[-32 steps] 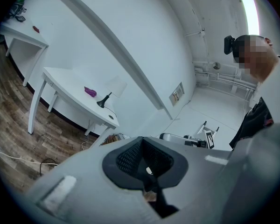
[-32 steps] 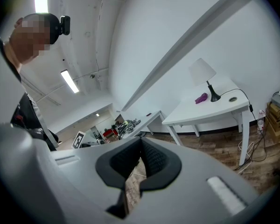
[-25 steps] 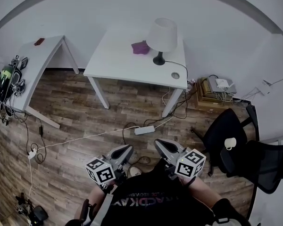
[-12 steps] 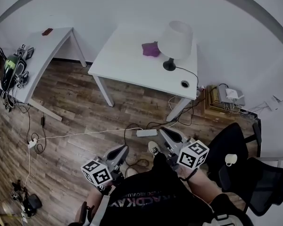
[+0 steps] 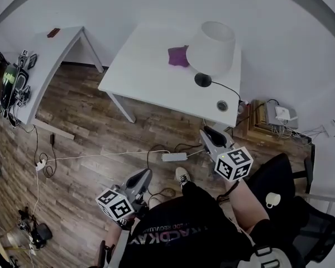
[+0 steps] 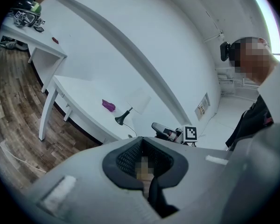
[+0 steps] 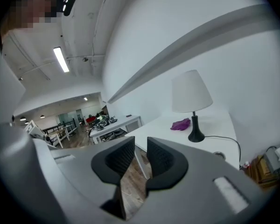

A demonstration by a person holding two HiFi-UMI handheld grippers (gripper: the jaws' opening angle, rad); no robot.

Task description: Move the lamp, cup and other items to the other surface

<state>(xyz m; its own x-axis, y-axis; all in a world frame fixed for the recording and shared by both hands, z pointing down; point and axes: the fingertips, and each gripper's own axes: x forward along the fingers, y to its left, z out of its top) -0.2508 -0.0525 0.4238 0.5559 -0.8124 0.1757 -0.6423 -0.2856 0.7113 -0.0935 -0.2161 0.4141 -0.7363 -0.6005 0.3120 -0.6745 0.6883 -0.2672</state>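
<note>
A white-shaded lamp (image 5: 212, 48) on a black base stands at the right end of the white table (image 5: 145, 66), with a crumpled purple item (image 5: 178, 56) just left of it. Both also show in the right gripper view, the lamp (image 7: 191, 91) and the purple item (image 7: 180, 123). A white cup (image 5: 272, 200) sits on the black chair at my right. My right gripper (image 5: 209, 133) is held out near the table's front right corner. Its jaws have just been opening and hold nothing (image 7: 141, 160). My left gripper (image 5: 143, 176) stays low over the floor, shut and empty (image 6: 142, 164).
A second white table (image 5: 50, 54) at the left carries dark gear at its near end. A power strip (image 5: 173, 157) and cables lie on the wood floor. A box (image 5: 271, 121) with a router stands right of the table. The lamp's cord runs to a desk grommet (image 5: 222, 105).
The table and lamp have come closer and look larger. My right gripper has moved forward toward the table's front right corner. The left gripper keeps its place in the view.
</note>
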